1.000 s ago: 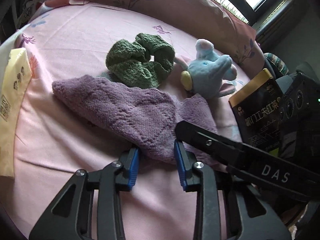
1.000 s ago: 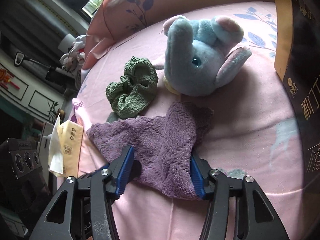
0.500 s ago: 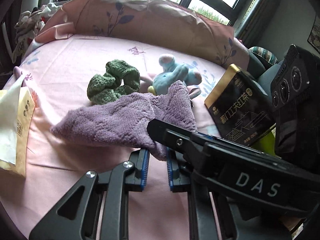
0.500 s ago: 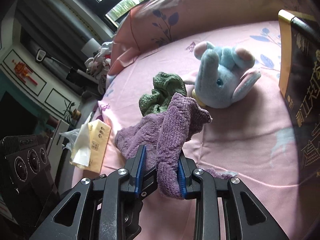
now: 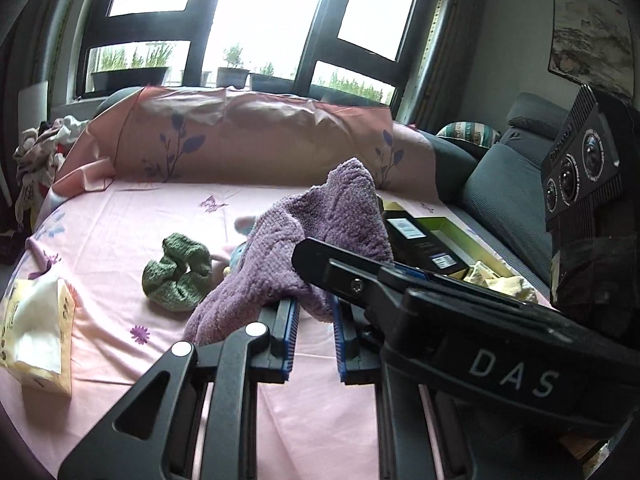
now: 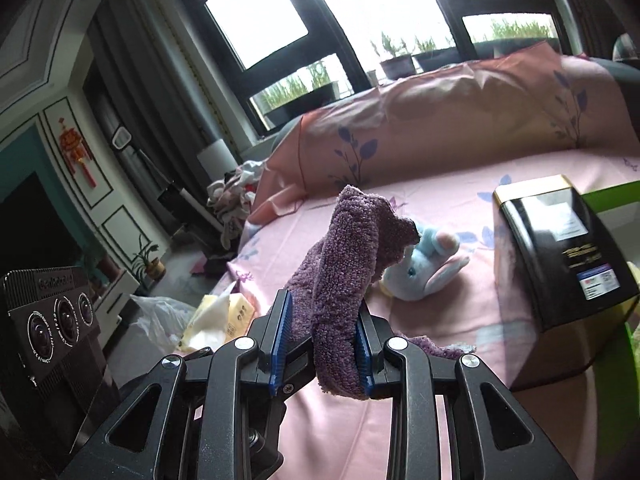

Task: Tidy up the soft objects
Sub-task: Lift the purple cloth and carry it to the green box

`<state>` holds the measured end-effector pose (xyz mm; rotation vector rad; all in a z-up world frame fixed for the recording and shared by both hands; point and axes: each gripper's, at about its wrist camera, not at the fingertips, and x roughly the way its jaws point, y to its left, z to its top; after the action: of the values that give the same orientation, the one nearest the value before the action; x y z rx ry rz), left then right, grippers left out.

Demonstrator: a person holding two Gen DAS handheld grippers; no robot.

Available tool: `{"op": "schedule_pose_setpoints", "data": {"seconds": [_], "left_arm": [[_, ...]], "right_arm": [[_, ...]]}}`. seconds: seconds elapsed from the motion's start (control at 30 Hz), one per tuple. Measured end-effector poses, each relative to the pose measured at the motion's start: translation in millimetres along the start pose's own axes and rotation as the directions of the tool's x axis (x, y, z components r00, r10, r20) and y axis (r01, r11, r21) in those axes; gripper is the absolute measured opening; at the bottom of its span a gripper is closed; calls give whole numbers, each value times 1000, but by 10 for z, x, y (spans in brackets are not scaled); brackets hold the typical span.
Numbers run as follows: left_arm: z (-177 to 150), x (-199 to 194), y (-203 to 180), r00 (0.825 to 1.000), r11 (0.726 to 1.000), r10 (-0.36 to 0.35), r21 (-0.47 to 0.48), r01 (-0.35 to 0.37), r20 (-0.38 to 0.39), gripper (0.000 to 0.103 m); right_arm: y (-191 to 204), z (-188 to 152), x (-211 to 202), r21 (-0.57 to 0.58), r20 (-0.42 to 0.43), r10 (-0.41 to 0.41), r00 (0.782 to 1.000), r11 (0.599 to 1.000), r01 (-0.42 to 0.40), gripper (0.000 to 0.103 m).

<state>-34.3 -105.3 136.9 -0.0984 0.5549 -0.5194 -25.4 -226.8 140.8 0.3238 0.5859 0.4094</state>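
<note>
L wrist view: my left claw [image 5: 314, 316] is clenched on the purple towel [image 5: 316, 232], lifted off the pink bed [image 5: 120, 220]. Green cloth [image 5: 178, 276] lies on bed, left of towel

R wrist view: my right claw [image 6: 320, 344] grasps same towel [image 6: 344, 264] between blue pads [image 6: 280, 328]. Elephant [image 6: 420, 268] on bed behind towel; black box [image 6: 560, 248] to its right

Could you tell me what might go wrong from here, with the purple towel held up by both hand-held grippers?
The left hand-held gripper pinches only a small edge of the purple towel, so that corner may slip free. The towel's hanging end could drag on the pink sheet and perhaps snag the blue plush elephant close behind it.
</note>
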Motion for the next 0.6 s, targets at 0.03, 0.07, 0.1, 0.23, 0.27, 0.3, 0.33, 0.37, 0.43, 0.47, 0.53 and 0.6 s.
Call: {"op": "schedule_pose_setpoints", "data": {"seconds": [0.03,0.07,0.1,0.23,0.27,0.3,0.33,0.37,0.43,0.47,0.53,0.6], "left_arm": [[23,-7,-78,1000,1000,-8,18,7,8,11],[38,-14,-152,1000,999,-16,34,16,14,11],[59,-13,-223,1000,999,-27,47,26,16,11],[136,2,-519,997,993,-69,93,66,31,12],[152,10,-596,996,992,-80,103,76,35,12],[170,21,-670,995,990,-91,113,86,37,12],[186,35,-744,994,988,-102,122,96,39,12],[203,58,-818,993,986,-112,130,106,38,12],[237,107,-971,991,981,-129,149,122,36,12],[253,126,-1046,989,978,-139,159,132,38,11],[285,159,-1198,985,971,-169,179,159,42,12],[324,208,-1352,980,962,-197,197,187,32,12]], "right_arm": [[-27,18,-81,-2,18,-5,1000,1000,5,32],[-54,32,-168,-1,35,-8,999,1000,8,32],[-85,41,-251,4,50,-11,999,1000,11,32],[-225,83,-546,25,107,-34,994,999,31,32],[-266,93,-618,29,122,-42,992,999,39,32],[-306,103,-689,36,137,-49,989,998,45,32],[-349,109,-764,45,151,-58,987,998,51,32],[-398,117,-836,56,166,-66,984,997,57,32],[-510,133,-973,84,196,-81,977,994,65,32],[-562,140,-1034,96,208,-86,974,993,67,32],[-651,151,-1166,116,238,-99,966,991,73,32],[-742,164,-1302,137,264,-121,957,987,87,32]]}}
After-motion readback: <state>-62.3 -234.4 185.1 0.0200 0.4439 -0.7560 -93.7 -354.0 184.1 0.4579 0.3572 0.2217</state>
